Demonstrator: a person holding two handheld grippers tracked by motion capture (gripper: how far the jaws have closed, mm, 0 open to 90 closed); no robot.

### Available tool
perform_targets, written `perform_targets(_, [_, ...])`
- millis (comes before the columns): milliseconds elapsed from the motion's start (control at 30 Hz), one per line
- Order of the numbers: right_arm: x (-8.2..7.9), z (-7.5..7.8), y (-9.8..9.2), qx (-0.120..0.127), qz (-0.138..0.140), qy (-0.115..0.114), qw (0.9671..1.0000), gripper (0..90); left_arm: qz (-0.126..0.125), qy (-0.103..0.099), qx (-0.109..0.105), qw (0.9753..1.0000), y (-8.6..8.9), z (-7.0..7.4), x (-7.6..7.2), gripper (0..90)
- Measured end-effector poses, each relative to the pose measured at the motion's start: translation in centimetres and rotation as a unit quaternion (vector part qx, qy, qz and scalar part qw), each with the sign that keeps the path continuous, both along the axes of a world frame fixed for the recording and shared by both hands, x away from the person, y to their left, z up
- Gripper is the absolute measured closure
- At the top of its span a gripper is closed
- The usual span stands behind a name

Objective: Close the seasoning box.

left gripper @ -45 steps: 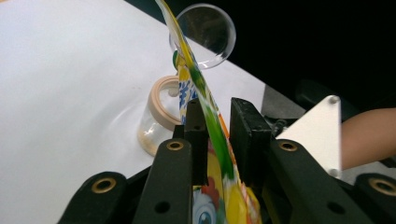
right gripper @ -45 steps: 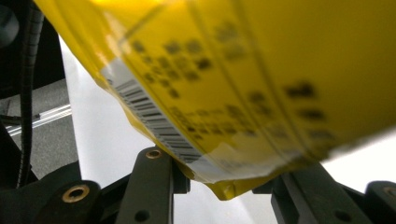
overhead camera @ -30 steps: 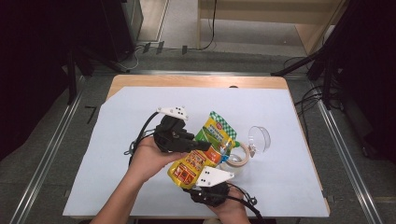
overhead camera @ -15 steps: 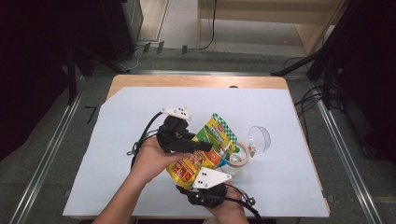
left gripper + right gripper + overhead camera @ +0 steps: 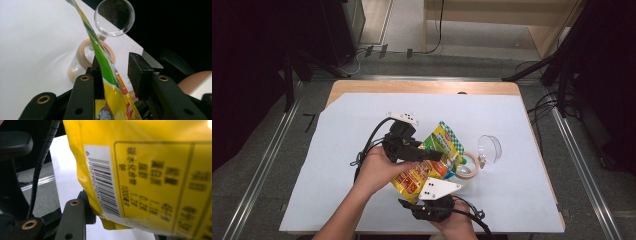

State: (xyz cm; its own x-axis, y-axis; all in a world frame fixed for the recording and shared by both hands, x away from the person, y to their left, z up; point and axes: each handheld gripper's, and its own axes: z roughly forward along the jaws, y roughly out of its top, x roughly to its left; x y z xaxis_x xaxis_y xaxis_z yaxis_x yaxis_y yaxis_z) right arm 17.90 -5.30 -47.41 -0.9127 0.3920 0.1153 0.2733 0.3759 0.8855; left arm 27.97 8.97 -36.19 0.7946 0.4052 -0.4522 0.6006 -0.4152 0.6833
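Black grippers [image 5: 412, 147], brass-ringed screws, 2 black fingers [image 5: 140, 72], ribbed black cables.

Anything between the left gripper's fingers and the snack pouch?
No. The pouch already sits between the left gripper's fingers, against one finger, with a gap to the other. Tape roll and clear cup lie beyond.

In the right gripper view, the right tongs' far jaw is hidden behind the yellow pouch [image 5: 150, 177], whose small print is blurred. In the high view, the tape roll [image 5: 466, 167] is partly covered by the pouch.
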Motion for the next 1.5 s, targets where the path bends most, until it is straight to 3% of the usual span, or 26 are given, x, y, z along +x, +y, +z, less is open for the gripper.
perform_targets(300, [0.5, 0.5, -0.2, 0.002, 0.005, 0.004, 1.0, 59.5, 0.005, 0.024, 0.012, 0.9996, -0.6, 0.2, 1.1, 74.2])
perform_targets(467, [0.9, 1.1, -0.3, 0.008, 0.008, 0.003, 0.9999, 59.2, 0.0, 0.035, -0.001, 0.9994, -1.0, 0.6, 1.7, 73.1])
perform_targets(633, [1.1, 1.5, -0.1, 0.016, 0.005, 0.002, 0.9999, 58.6, -0.005, 0.043, 0.004, 0.9991, -1.1, 1.0, 2.3, 74.1])
perform_targets(833, [1.1, 1.4, 0.1, 0.02, 0.008, -0.003, 0.9998, 54.8, -0.008, 0.035, 0.011, 0.9993, -1.1, 1.1, 2.5, 76.3])
perform_targets(1000, [0.8, 1.2, 0.4, 0.002, 0.016, -0.017, 0.9997, 55.5, -0.01, 0.044, 0.012, 0.9989, -1.1, 0.8, 2.3, 76.2])
perform_targets(1133, [0.7, 1.0, 0.4, 0.0, 0.006, -0.021, 0.9998, 61.6, -0.01, 0.047, 0.01, 0.9988, -1.2, 0.7, 2.3, 74.5])
perform_targets(1333, [0.8, 1.2, -0.1, 0.025, -0.01, -0.012, 0.9996, 62.3, -0.01, 0.049, 0.003, 0.9988, -1.3, 0.7, 2.2, 68.0])
perform_targets(1500, [0.9, 1.4, -0.1, 0.03, -0.014, -0.011, 0.9994, 62.1, -0.009, 0.045, 0.002, 0.999, -1.1, 1.0, 1.9, 64.5])
